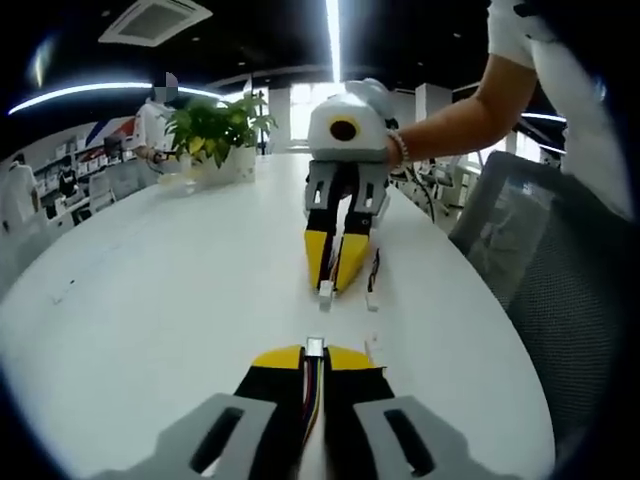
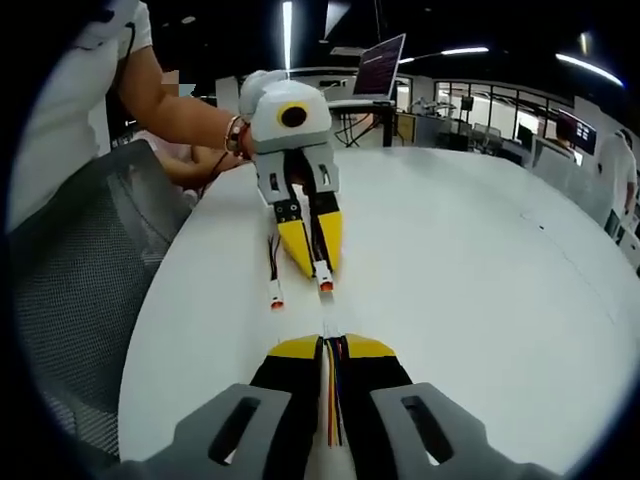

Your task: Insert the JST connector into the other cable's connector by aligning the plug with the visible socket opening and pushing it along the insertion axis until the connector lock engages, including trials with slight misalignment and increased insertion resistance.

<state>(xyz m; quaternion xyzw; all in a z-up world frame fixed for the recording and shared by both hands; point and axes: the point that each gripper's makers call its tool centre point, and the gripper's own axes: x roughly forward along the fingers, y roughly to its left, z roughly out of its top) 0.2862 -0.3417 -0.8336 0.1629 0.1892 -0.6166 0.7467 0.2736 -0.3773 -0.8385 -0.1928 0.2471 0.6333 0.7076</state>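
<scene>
In the left gripper view my left gripper is shut on a cable with coloured wires, its white JST connector sticking out past the yellow tips. Facing it across a short gap, the right gripper is shut on the other cable, white connector pointing at mine. The two connectors are apart and roughly in line. In the right gripper view my right gripper grips its wires, and the left gripper opposite holds an orange-tipped connector. A loose connector end lies beside it on the white table.
A second loose connector end lies on the table beside the right gripper. A potted plant stands at the far end. A grey mesh chair sits at the table edge by the person's arm. A laptop stands far back.
</scene>
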